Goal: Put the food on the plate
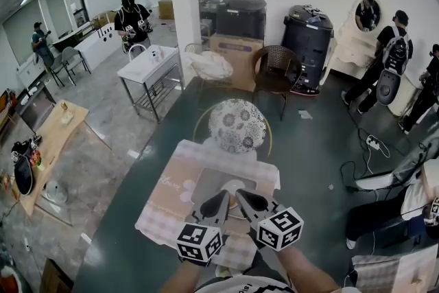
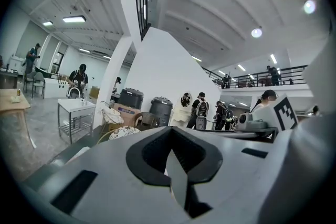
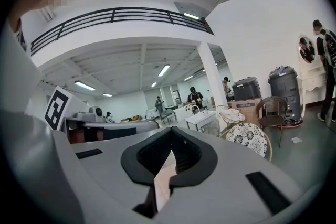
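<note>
One white round plate (image 1: 232,186) sat on one grey rectangular mat (image 1: 204,183), largely covered by the two grippers. The food itself could not be made out behind them. The left gripper (image 1: 224,195) (image 2: 171,150) and the right gripper (image 1: 241,195) (image 3: 168,157) hung side by side just over the plate, tips nearly touching each other. Each had its two jaws pressed together, with nothing clamped between them. The mat lay on one pale pink checked tablecloth (image 1: 168,199). Beyond the table's far edge stood one round floral-patterned seat with a gold rim (image 1: 236,125). Farther back were one brown wicker chair (image 1: 278,71) and two dark barrel-shaped bins (image 1: 241,14) (image 1: 309,34).
</note>
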A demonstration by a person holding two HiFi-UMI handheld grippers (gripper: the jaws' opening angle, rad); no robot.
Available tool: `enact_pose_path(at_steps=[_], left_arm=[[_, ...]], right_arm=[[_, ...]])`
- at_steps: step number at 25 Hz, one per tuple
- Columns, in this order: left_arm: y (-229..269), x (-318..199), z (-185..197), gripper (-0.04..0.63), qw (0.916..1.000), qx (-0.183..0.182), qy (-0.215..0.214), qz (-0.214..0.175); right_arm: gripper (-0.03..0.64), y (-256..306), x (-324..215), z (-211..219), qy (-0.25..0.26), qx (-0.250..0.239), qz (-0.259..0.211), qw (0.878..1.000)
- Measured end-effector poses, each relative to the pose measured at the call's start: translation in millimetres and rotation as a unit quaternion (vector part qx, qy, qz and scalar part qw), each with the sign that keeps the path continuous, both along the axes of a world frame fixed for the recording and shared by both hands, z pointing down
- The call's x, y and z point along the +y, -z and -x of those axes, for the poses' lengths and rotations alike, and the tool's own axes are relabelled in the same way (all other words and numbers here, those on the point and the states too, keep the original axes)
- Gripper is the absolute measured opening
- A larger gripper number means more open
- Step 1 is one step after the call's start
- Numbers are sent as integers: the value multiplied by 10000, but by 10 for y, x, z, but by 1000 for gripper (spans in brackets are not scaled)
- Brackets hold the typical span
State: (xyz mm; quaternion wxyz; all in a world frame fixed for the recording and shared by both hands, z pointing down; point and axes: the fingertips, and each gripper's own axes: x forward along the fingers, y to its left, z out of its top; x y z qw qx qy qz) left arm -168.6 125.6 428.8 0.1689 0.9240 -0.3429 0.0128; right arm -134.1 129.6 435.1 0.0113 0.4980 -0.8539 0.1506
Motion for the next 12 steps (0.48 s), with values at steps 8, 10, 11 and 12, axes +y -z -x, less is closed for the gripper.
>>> enact_pose_path(at_steps=[8, 10, 11, 12], left_arm=[[62, 51, 14, 6, 9999, 54, -62, -77], [66, 59, 19, 6, 9999, 54, -60, -90], [66, 63, 22, 6, 9999, 58, -56, -93], [65, 66, 25, 6, 9999, 63, -52, -96]], right_arm=[[15, 57, 45, 64, 31, 82, -62, 9999], [15, 54, 57, 75, 41, 94, -63, 9999], [15, 52, 62, 78, 45, 100, -62, 9999], [15, 49, 68, 80, 48, 107, -62, 9999]])
